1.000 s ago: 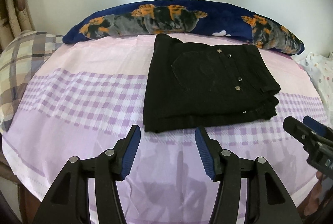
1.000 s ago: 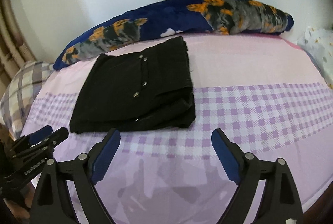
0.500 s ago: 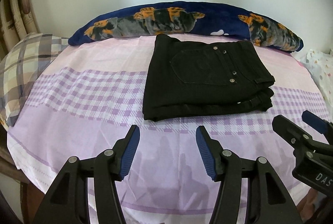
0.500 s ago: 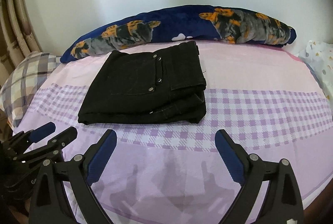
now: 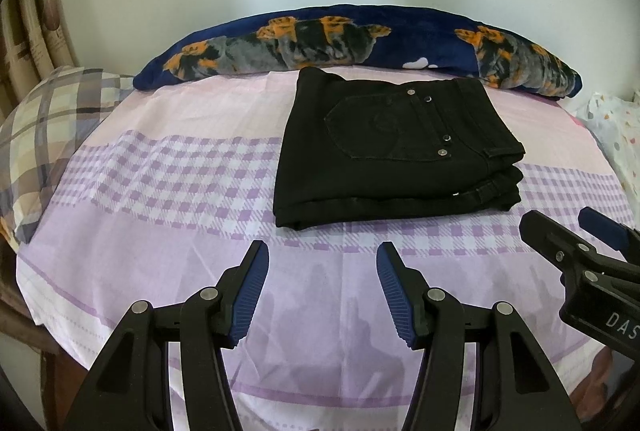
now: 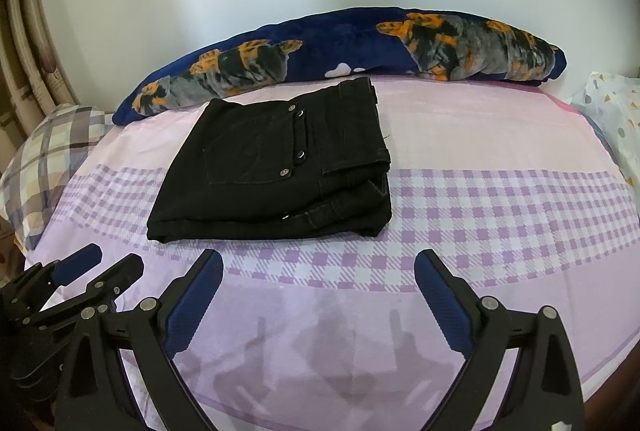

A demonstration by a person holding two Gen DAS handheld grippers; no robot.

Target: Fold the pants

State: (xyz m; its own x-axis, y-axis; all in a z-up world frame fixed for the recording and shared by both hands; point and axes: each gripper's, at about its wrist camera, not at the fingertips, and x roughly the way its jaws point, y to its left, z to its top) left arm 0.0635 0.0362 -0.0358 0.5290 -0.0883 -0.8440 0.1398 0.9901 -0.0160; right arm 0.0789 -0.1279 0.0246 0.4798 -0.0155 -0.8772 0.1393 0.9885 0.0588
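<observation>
Black pants lie folded into a flat rectangular stack on the pink and purple checked sheet, back pocket with metal rivets up. They also show in the right wrist view. My left gripper is open and empty, hovering above the sheet in front of the stack, apart from it. My right gripper is open wider and empty, also in front of the stack. Each gripper shows in the other's view: the right one at the right edge, the left one at the lower left.
A long navy blanket roll with orange and grey animal print lies behind the pants against the white wall. A plaid pillow is at the left, a white dotted cloth at the right. Rattan bed frame at far left.
Both grippers have drawn back and risen away from the folded pants, which now look farther off. The pants have not moved. Both grippers stay open.
</observation>
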